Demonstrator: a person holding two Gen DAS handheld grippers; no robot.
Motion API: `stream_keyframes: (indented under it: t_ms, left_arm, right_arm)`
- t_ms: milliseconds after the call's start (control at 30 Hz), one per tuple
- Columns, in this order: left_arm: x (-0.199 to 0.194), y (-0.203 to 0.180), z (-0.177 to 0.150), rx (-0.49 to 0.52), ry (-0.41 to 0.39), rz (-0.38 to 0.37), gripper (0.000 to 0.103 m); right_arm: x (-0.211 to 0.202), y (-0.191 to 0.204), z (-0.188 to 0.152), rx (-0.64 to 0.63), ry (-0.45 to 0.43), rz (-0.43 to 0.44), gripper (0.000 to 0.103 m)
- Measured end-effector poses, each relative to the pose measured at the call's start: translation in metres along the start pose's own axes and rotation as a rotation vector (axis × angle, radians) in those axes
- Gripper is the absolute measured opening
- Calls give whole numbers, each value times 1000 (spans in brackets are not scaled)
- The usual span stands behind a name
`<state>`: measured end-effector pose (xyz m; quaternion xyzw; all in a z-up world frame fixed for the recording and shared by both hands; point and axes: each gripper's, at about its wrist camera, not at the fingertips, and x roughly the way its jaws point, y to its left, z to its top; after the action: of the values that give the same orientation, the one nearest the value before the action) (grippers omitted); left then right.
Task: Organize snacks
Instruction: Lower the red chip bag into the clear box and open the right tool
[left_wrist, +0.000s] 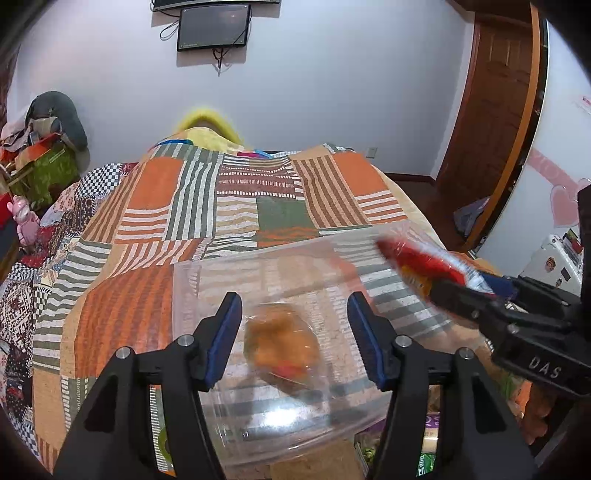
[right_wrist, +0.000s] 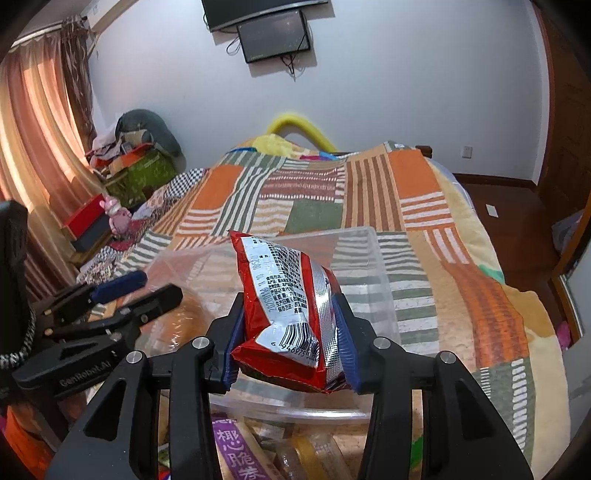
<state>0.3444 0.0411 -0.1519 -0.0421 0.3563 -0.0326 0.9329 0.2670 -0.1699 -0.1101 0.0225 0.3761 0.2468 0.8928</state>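
My right gripper (right_wrist: 290, 341) has its jaws partway in, pinching a red snack bag (right_wrist: 291, 310) above the clear bin (right_wrist: 384, 295) on the bed (right_wrist: 461, 288). My left gripper (left_wrist: 293, 338) gapes over a wrapped bun (left_wrist: 282, 345) in that bin, pads clear of it. The bag looks light, crinkly and slippery, so I'd hold its crimped end.

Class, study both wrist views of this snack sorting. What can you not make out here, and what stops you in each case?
- Orange wrapped snack in the clear bin, left wrist view: blurred, its label unreadable.
- Red packet in the right gripper, right wrist view: only the printed back shows.
- Loose snacks at the bottom edge, right wrist view: cut off by the frame and the gripper arms.
- Left gripper: jaws apart, touching nothing.
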Motion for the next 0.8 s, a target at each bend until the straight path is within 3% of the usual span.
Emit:
stream_keyframes:
  t_ms: [67,267,800]
  left_arm:
    - [-3,0,0,-1,-1,-1,60]
    - [-22,3,0,15,-13,-2,60]
    - [-119,26,-26,35,-72,65,66]
  right_arm:
    - [0,-2,0,6,12,1,48]
    - [-16,-4,-1,2,1,0,48]
    - [-94,-19,-21,5,-61,-36,48]
